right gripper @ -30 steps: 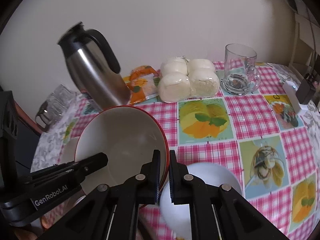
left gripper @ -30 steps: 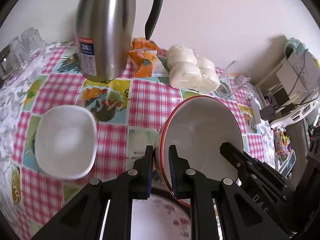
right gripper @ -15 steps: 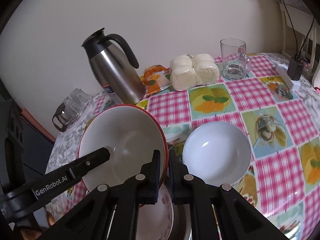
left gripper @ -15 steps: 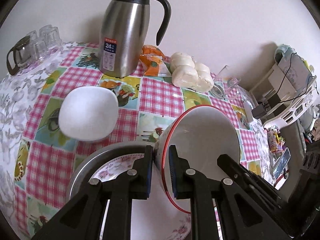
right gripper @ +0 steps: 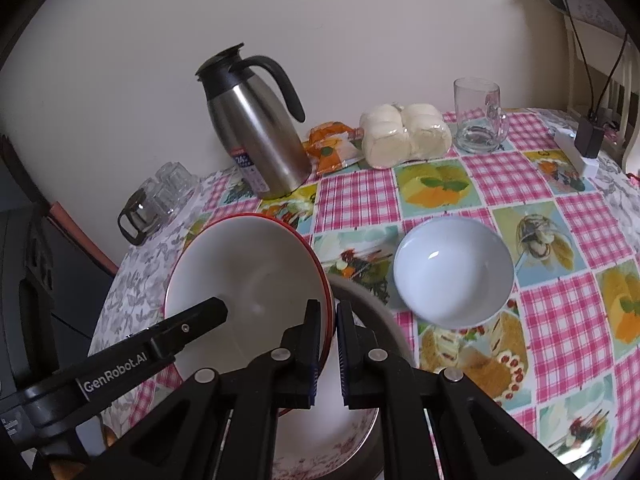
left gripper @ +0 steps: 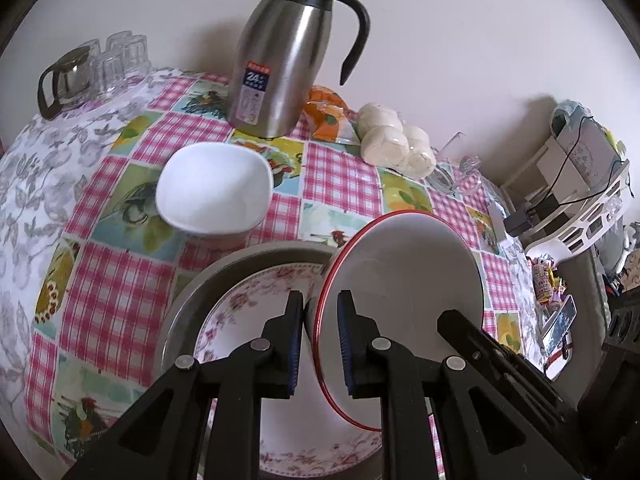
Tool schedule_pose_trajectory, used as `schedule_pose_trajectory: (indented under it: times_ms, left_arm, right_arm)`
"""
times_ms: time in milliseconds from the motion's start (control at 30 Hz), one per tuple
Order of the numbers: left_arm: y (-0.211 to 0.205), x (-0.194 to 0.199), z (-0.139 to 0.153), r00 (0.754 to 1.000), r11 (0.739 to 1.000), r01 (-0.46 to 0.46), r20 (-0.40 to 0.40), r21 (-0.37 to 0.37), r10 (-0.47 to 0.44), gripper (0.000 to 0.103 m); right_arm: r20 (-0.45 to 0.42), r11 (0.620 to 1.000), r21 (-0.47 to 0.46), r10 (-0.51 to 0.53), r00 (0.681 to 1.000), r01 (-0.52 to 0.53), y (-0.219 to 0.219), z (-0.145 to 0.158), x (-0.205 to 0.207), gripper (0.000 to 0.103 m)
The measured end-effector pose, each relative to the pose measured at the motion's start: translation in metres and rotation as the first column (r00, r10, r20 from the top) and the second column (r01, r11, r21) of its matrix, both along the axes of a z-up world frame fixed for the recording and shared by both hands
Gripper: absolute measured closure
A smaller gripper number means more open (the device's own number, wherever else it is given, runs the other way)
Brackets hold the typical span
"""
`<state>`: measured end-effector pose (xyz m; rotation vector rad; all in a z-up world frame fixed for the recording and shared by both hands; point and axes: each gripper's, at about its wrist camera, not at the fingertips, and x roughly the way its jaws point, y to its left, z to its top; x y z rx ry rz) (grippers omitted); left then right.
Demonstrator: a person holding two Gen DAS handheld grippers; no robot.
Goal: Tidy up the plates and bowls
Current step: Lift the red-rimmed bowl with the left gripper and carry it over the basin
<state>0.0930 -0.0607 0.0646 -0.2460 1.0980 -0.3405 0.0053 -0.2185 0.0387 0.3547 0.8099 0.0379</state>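
The table (right gripper: 500, 184) lies below and ahead of both tongs. The bowl (left gripper: 400, 276), white with a red rim, is rigid, glazed, slippery and breakable; grip the rim only. Left tongs (left gripper: 319, 340) and right tongs (right gripper: 329, 350) clamp opposite rim edges, holding it tilted above the floral plate (left gripper: 240, 312).

The red-rimmed bowl (left gripper: 400, 280), carried by both grippers, has travelled back across the table (left gripper: 120, 280), away from the steel jug (left gripper: 280, 60) and white bowl (left gripper: 212, 192). It now hangs over the floral plate (left gripper: 240, 312), which has come fully into view with its grey tray (left gripper: 224, 268).
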Motion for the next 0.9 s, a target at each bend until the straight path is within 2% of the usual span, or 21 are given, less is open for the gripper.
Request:
schedule_pose_trajectory:
  times_ms: [167,433,900]
  left_arm:
    - [0.010,-0.006,-0.004,1.000,1.000,-0.015,-0.017,-0.028,0.014,0.087]
    - [0.019,-0.010,-0.011,0.999,0.999,-0.020,-0.050,-0.033,0.019,0.087]
    - [0.015,-0.003,-0.029,0.992,1.000,-0.012,-0.127,0.014,0.013,0.086]
  right_arm:
    - [-0.024,1.000,0.004,0.007,1.000,-0.007,0.007,-0.008,-0.007,0.094]
    - [-0.053,1.000,0.001,0.015,0.998,-0.015,0.014,-0.017,-0.012,0.094]
    - [-0.134,1.000,-0.011,0.009,0.991,-0.010,0.017,-0.036,0.000,0.094]
